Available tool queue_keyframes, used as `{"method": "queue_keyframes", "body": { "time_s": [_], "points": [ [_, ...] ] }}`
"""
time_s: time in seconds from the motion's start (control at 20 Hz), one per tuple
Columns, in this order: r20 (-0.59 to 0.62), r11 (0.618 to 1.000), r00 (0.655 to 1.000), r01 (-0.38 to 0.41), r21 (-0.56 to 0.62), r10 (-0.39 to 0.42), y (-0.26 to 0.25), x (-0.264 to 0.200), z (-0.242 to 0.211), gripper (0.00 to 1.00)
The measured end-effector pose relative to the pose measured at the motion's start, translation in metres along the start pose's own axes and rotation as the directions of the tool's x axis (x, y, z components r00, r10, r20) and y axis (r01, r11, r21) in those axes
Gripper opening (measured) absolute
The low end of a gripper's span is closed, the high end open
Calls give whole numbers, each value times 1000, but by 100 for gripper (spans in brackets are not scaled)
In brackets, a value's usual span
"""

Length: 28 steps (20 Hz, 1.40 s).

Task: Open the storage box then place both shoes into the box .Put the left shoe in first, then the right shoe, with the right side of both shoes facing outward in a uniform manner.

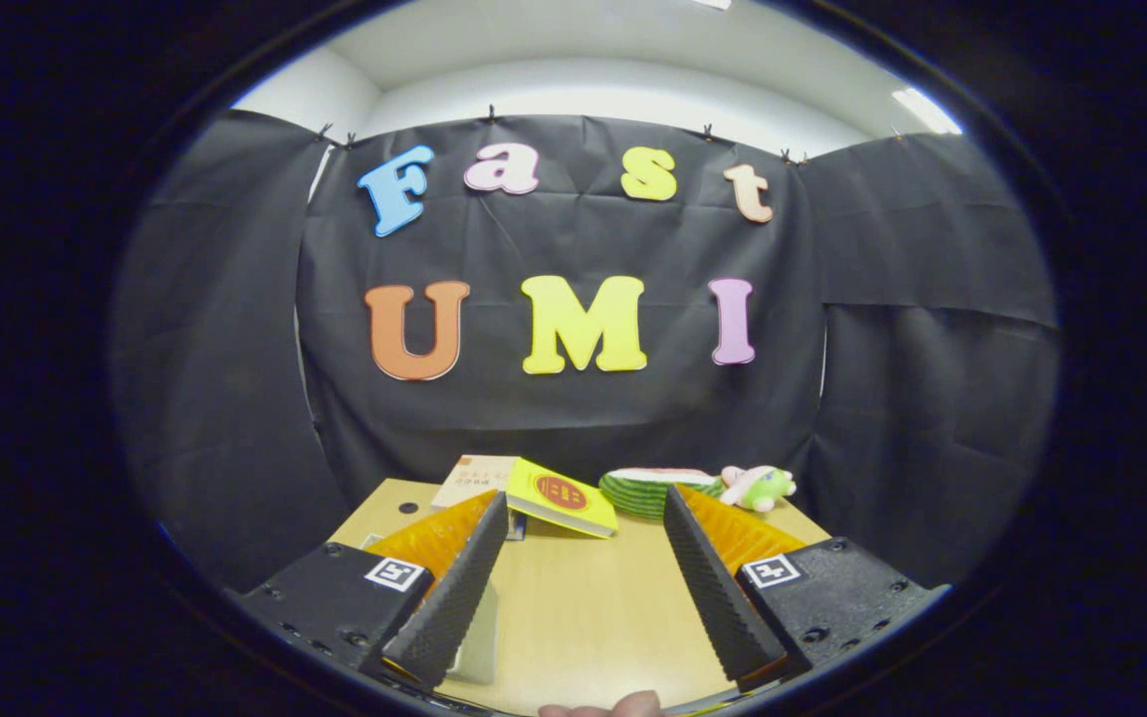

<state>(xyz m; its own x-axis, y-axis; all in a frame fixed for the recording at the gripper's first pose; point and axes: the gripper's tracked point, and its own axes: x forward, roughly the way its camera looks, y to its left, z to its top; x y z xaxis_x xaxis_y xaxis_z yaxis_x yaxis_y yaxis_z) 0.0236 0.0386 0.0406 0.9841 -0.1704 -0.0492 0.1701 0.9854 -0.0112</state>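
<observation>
Pale wood of the desk (583, 607) is showing between the gripper (585, 506) fingers, which are standing wide apart with nothing held. Going left to right beyond the tips: a tan book (474, 480) is lying flat, a yellow book (564, 496) is overlapping it, a green striped plush (645, 490) is sitting beside a small pink-and-green plush toy (758, 486). A fingertip (601, 707) is peeking in below. I can't pick out the storage box or the shoes from here.
</observation>
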Motion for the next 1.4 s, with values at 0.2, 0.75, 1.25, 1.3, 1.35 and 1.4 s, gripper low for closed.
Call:
{"method": "queue_keyframes", "body": {
  "time_s": [0.2,0.75,1.25,1.3,1.35,1.4],
  "points": [
    [-9,1000,1000,15,-3,-15,-6,-2,-10,100],
    [-17,1000,1000,17,8,-17,5,-1,-20,100],
    [13,1000,1000,5,-12,-5,23,3,-14,100],
    [16,1000,1000,3,-13,-3,23,3,-13,100],
    [23,1000,1000,3,-14,-3,23,3,-10,100],
    [26,1000,1000,2,-15,-2,24,3,-9,100]
  ]
}}
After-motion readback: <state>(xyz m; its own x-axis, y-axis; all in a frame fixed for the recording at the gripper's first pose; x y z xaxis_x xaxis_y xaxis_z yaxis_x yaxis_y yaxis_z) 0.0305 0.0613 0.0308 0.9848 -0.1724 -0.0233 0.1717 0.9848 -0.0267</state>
